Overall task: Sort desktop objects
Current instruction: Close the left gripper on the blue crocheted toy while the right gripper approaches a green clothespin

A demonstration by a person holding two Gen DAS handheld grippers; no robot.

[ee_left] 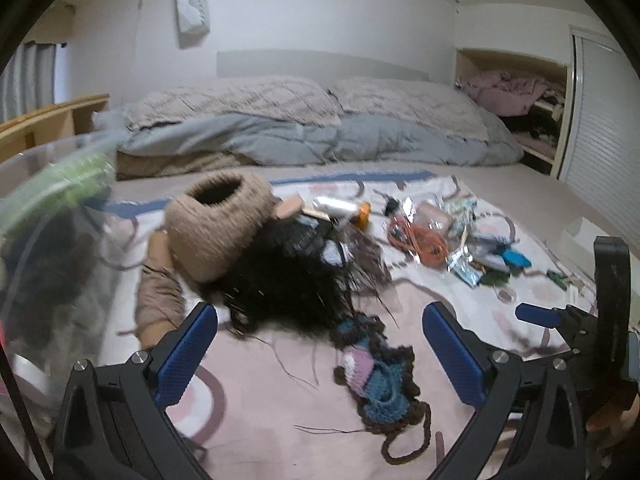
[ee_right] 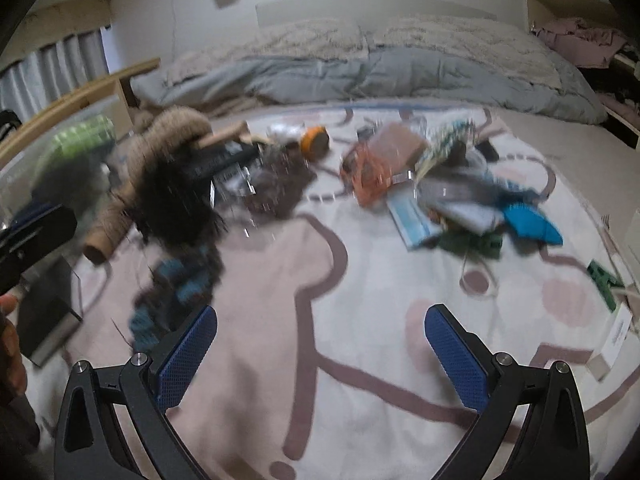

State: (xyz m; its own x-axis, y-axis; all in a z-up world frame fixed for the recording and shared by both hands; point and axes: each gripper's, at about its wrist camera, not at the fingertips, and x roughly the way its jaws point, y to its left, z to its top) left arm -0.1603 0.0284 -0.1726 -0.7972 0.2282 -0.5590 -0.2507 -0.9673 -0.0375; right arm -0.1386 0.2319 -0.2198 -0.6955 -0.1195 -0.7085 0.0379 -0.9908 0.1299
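Left claw [ee_left: 320,356] is spread wide & empty, hovering just above the crochet piece [ee_left: 376,380] on the pink blanket [ee_left: 256,400]. Right claw [ee_right: 320,360] also released, nothing between pads, over bare blanket. Judging next grab: drop left straight down, pinch the thick knit body, not the loose yarn tail. Black fuzzy yarn [ee_left: 280,276] & beige yarn ball [ee_left: 218,224] sit just beyond; clear bin [ee_left: 48,208] w/ yarn at far left.

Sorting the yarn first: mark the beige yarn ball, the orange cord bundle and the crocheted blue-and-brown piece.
beige yarn ball [ee_left: 216,232], left wrist view, its wound outer side.
orange cord bundle [ee_left: 420,242], left wrist view, middle of the coil.
crocheted blue-and-brown piece [ee_left: 380,392], left wrist view, its blue patch.
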